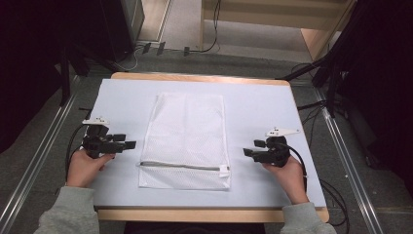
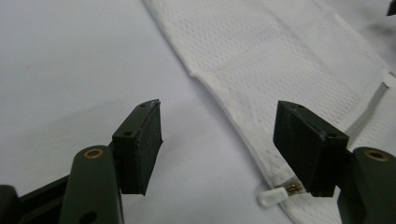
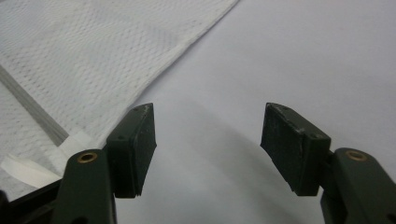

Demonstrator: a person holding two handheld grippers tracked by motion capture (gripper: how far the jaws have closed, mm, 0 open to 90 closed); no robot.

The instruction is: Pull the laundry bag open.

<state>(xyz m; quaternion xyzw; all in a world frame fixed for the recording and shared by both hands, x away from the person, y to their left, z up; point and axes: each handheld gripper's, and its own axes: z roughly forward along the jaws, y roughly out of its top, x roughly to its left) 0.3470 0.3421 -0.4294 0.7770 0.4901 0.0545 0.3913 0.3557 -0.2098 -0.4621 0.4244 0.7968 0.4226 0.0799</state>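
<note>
A white mesh laundry bag (image 1: 187, 139) lies flat in the middle of the table, its zipper (image 1: 180, 166) running across near the front end. My left gripper (image 1: 127, 145) hovers just left of the bag, open, jaws pointing at its left edge. Along those jaws I see the bag (image 2: 280, 60) and the small white zipper pull (image 2: 275, 196) near the right jaw. My right gripper (image 1: 247, 152) stands open just right of the bag. Its own view shows the bag's edge (image 3: 93, 60) and a white tab (image 3: 23, 170) at the left.
A pale blue-grey sheet (image 1: 263, 112) covers the wooden table (image 1: 204, 213). Bare sheet lies to each side of the bag. Dark stands and cables (image 1: 321, 105) sit on the floor around the table.
</note>
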